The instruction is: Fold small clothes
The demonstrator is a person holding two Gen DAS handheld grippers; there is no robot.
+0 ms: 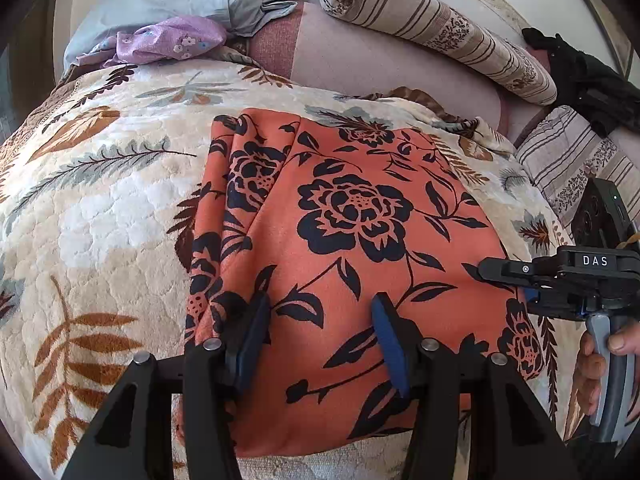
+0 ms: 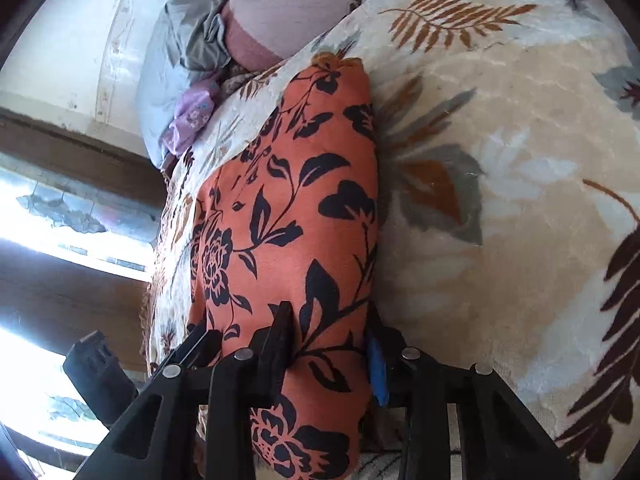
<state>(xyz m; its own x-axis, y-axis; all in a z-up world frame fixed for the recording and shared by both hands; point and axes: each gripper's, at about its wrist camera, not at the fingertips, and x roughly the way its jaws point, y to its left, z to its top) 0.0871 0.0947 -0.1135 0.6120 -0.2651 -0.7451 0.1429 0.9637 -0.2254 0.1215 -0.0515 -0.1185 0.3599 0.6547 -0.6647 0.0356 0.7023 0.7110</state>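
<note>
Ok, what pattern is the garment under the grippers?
Orange garment with black flowers and leaves; clearest in the left wrist view.

Left wrist view looks down close over the orange cloth (image 1: 352, 240) toward the pillows (image 1: 436, 28). Right wrist view comes in from its side, rolled. Both share the cloth and blanket (image 2: 500, 140).
</note>
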